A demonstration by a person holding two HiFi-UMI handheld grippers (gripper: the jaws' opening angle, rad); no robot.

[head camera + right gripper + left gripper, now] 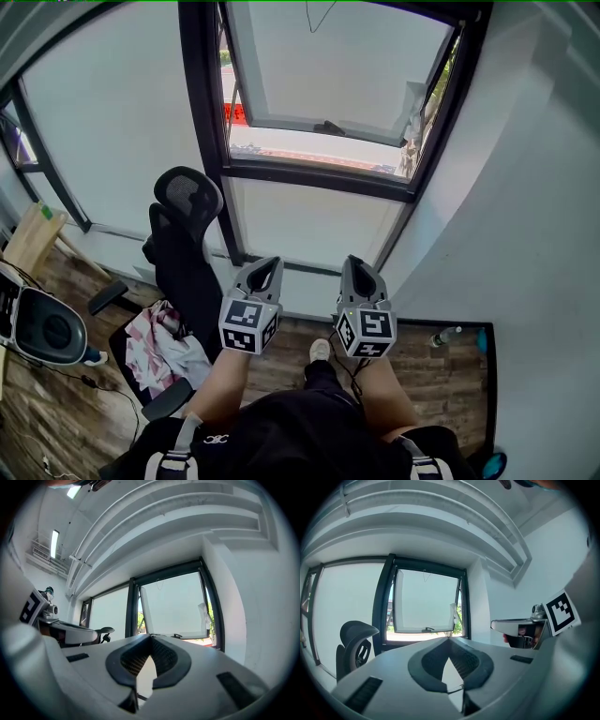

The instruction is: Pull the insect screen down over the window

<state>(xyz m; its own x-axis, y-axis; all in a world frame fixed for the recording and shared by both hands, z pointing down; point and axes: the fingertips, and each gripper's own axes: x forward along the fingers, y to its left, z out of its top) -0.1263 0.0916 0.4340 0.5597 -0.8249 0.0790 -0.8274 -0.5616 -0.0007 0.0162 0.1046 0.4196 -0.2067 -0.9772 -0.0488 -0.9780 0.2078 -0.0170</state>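
Note:
The window [333, 98] has a black frame, and its white sash [328, 66] is tipped open outward, with a handle [328, 127] on the lower rail. A thin cord [319, 14] hangs from the top of the frame; the screen itself is out of sight. My left gripper [269, 264] and right gripper [357, 262] are side by side at waist height, pointing level at the wall below the window, well short of it. Both are shut and hold nothing. In the gripper views the left gripper [449, 639] and right gripper [151, 637] have their jaws closed together.
A black mesh office chair [187, 234] stands left of the window, with clothes [164, 352] on its seat. A white machine [42, 323] and a wooden stand [33, 239] are at the far left. A bottle [445, 335] lies by the right wall [525, 234].

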